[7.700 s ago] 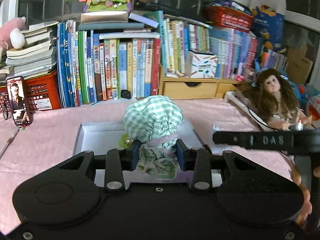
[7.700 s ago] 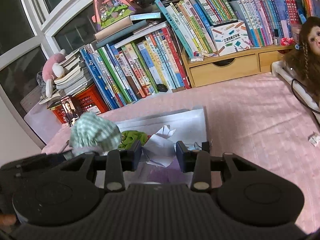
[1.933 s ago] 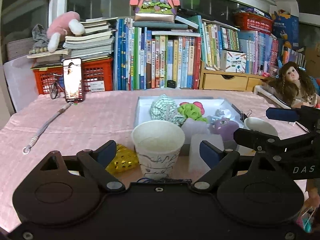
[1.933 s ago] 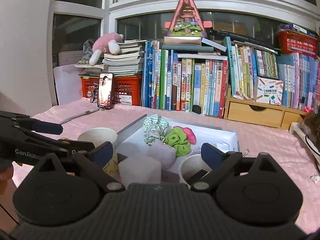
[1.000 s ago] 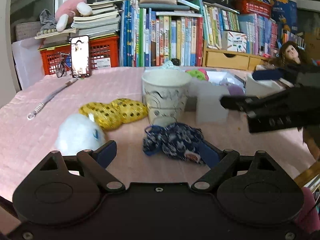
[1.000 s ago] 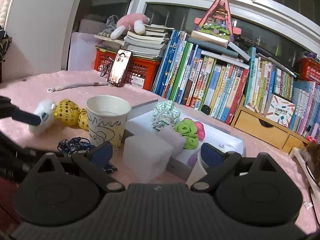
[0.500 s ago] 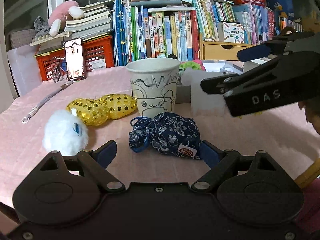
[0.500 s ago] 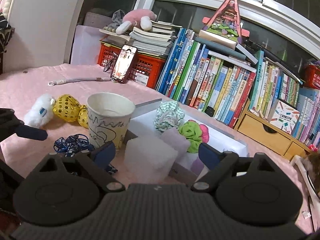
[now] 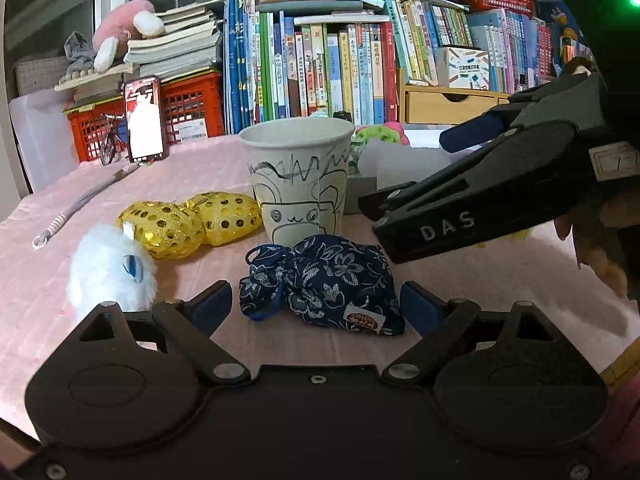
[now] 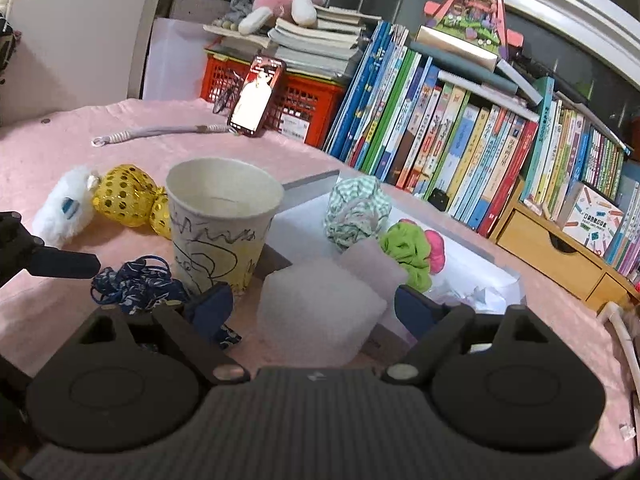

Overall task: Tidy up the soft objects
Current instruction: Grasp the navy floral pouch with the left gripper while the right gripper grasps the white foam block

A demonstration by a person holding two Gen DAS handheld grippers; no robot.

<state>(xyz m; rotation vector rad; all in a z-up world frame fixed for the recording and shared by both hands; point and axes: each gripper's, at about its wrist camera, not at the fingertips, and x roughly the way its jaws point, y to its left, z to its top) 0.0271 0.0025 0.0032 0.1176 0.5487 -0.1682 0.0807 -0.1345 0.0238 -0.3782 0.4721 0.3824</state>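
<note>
A dark blue floral pouch [image 9: 324, 284] lies on the pink cloth between the wide-apart jaws of my left gripper [image 9: 316, 304], which is open and not pressing on it. Behind it stand a drawn-on paper cup [image 9: 300, 184], two yellow sequin balls [image 9: 184, 220] and a white fluffy toy [image 9: 108, 268]. My right gripper [image 10: 314, 306] is open around a white foam cube [image 10: 320, 312], its pads just clear of the sides. Beyond the cube, a white tray [image 10: 312, 188] holds a green checked scrunchie [image 10: 356, 208], a lime one [image 10: 408, 252] and a pink one [image 10: 436, 248].
The right gripper's fingers [image 9: 460, 216] reach in from the right above the pouch, with a person's hand [image 9: 600, 248] behind them. A phone [image 9: 144, 120], a red crate [image 9: 188, 108], rows of books [image 9: 320, 64] and a wooden drawer unit [image 9: 448, 104] line the back. A coiled cord [image 9: 80, 204] lies at the left.
My left gripper has come lower and closer, so the pouch now lies between its fingers. My right gripper has edged towards the foam cube. Both stay open.
</note>
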